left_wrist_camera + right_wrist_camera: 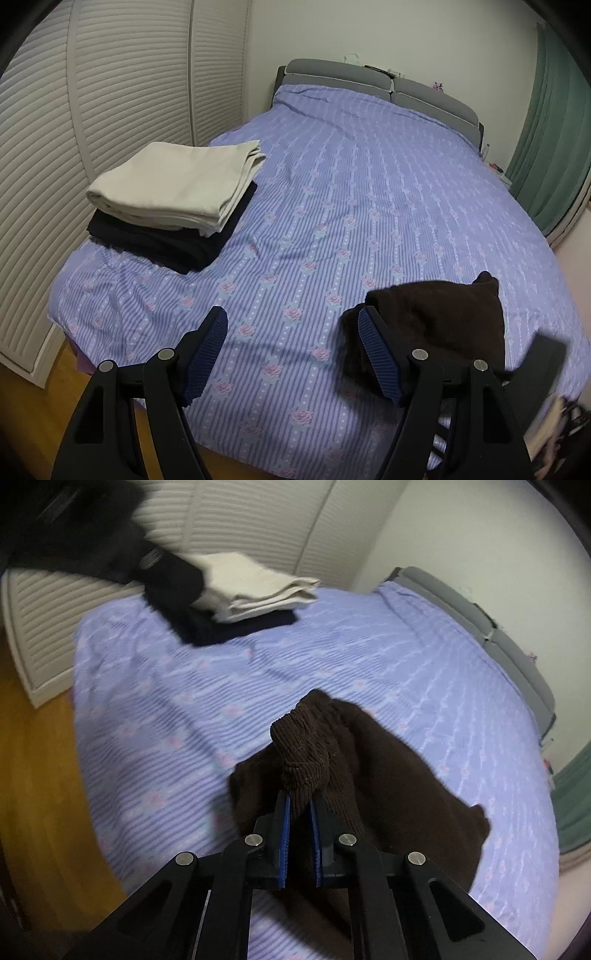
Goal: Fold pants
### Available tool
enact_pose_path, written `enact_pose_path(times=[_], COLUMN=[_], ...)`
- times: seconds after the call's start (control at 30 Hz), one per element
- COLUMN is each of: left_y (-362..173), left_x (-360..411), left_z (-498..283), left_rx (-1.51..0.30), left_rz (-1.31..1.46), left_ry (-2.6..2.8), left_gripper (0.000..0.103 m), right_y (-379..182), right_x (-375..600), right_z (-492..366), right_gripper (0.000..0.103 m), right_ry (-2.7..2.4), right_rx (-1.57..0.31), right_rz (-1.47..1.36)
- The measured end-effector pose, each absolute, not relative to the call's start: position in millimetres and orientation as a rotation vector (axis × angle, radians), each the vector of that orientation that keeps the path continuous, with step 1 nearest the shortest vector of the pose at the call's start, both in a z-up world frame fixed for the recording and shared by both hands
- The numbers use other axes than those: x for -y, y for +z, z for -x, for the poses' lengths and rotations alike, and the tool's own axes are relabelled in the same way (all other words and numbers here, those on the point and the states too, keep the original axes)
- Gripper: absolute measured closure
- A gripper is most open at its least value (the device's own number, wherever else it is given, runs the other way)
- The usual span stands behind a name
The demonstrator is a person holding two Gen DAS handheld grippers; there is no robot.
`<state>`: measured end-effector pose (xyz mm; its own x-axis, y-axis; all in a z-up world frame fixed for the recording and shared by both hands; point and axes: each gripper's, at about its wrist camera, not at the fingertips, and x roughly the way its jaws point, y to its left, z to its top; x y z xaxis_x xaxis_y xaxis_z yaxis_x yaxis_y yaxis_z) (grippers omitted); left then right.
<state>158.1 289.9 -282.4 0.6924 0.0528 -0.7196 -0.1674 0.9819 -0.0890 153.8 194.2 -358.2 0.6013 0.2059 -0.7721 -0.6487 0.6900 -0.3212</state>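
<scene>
The right gripper [300,805] has its two blue pads [283,834] squeezed tight on a bunched bit of the brown pants [388,775]. The ribbed brown cloth sticks up in a lump just past the fingertips, and the rest of the pants lies crumpled on the bed cover [166,701] all around and behind the pinch.

The left gripper [291,350] is wide open and holds nothing. Between its fingers there is only the purple striped bed cover [332,192] with little pink roses. Its right finger [376,354] sits in front of the near edge of the brown pants [436,317], but I cannot tell if it touches them. The pants lie on the bed, off to that side of the open fingers.

Far ahead of the left gripper and off to its left, near the edge of the bed, is a neat pile: folded cream pants [173,184] on top of folded black pants [166,243]. Behind the pile stand white slatted doors [110,92]. Past the far end of the bed is a grey headboard [388,85], and green curtains [550,129] hang off to the right.
</scene>
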Motion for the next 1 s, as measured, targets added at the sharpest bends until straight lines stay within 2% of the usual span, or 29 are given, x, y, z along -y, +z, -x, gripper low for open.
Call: enact_pose_path(times=[0.3,0.47,0.53,0.57,0.6,0.77,1.0], left_y=[-284.2,-274.4,-267.3,-262.1,-258.2,-249.7,-277.3], left_x=[-287.3,-288.2,-284.6,-279.1,-273.1,-228.3,-121.3], left_z=[-162.9,-168.2,-171.9,-173.7,-175.0,-183.1,-183.8], left_rx=[-0.797,-0.798,-0.801,-0.799,-0.794,-0.779,-0.783], left_rz=[0.132,0.154,0.172,0.176,0.176,0.217,0.325], left_ry=[0.104,0.09,0.071,0.057,0.048,0.031,0.106], left_gripper=[0.03,0.03,0.03,0.03,0.03,0.03,0.03], right_y=[-407.8,-385.6,-364.2,-353.1,-339.1,-285.0,-286.4], right_x=[-209.8,-197.2,-183.0,-176.2,-165.7,-96.3,-26.0], right_z=[-164.3,-158.2,-160.9,-163.6,-166.4,-206.2,-299.9], right_gripper=[0.09,0.084,0.063,0.049,0.042,0.041,0.042], right_ry=[0.567,0.595,0.595,0.594,0.591,0.648,0.962], right_rx=[-0.856,-0.831,-0.829,-0.819,-0.801,-0.771,-0.825], right_rz=[0.671,0.672,0.649,0.635,0.621,0.625,0.76])
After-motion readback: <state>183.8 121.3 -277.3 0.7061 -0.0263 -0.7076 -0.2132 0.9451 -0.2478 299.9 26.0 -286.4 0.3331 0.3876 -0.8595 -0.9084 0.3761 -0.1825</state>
